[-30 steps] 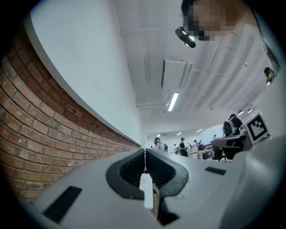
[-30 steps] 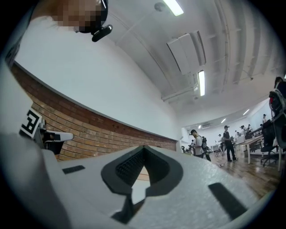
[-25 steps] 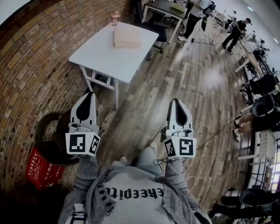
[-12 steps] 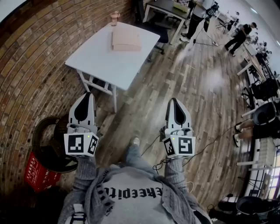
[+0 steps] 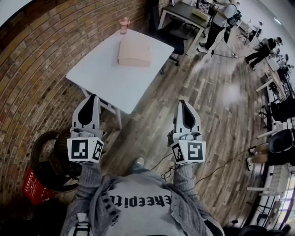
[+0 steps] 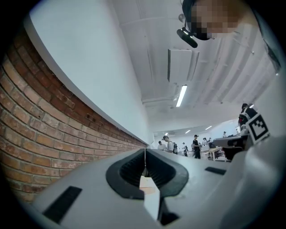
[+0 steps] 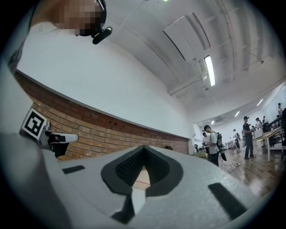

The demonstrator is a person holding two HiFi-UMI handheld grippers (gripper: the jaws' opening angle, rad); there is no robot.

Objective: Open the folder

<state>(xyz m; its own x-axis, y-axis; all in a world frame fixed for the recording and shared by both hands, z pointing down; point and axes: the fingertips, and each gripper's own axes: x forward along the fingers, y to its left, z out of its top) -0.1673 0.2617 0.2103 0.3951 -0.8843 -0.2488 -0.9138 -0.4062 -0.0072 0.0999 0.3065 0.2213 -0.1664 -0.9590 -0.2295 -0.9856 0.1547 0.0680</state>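
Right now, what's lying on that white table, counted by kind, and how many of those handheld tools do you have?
Tan folder: 1
Pink cup: 1
Handheld grippers, left gripper and right gripper: 2
Total: 4

An open-plan workspace: brick wall (image 5: 32,78), plank floor (image 5: 207,106), white table (image 5: 110,69), people at desks (image 5: 186,11)

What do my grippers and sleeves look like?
The left gripper and right gripper are white, tapered shells with black ribbed lining. Each carries a white cube printed with black square markers. The sleeves are grey knit.
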